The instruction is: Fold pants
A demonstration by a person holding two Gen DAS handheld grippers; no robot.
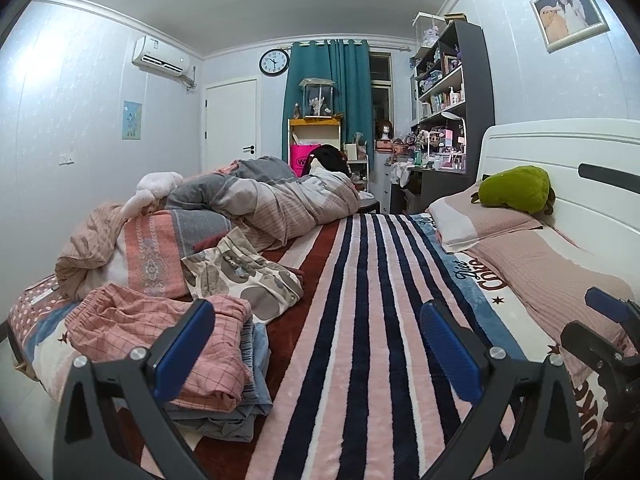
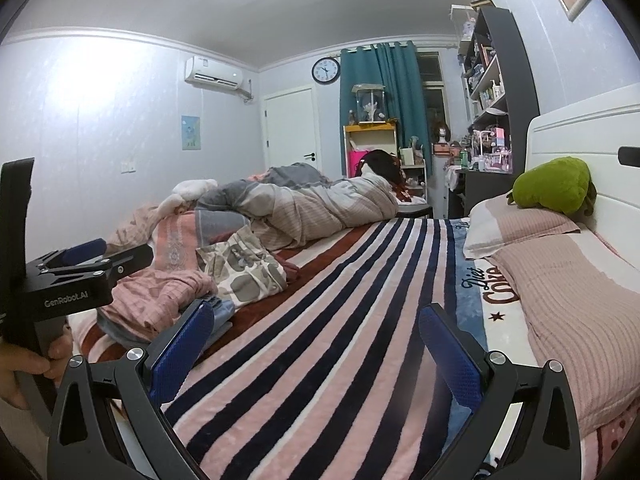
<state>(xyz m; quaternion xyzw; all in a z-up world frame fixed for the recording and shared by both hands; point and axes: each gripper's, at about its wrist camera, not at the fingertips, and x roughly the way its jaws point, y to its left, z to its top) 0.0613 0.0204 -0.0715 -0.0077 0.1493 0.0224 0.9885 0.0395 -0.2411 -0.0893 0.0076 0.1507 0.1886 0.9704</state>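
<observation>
While both views show striped blanket (image 1: 360,320), only right wrist shows hand (image 2: 20,364) holding left gripper (image 1: 316,344). Right gripper (image 2: 316,344) likewise spread, empty. Pink checked pants (image 1: 160,328) top pile left; spotted garment (image 1: 244,276) behind.

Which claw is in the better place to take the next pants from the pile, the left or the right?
Probably the left. The left claw is open, its finger already beside the pink pants topping the pile. The right claw, also open, faces bare blanket, farther from them.

Pink checked pants (image 1: 160,336), navy-pink striped blanket (image 1: 360,320), green plush (image 1: 514,189), teal curtain (image 1: 332,92)
</observation>
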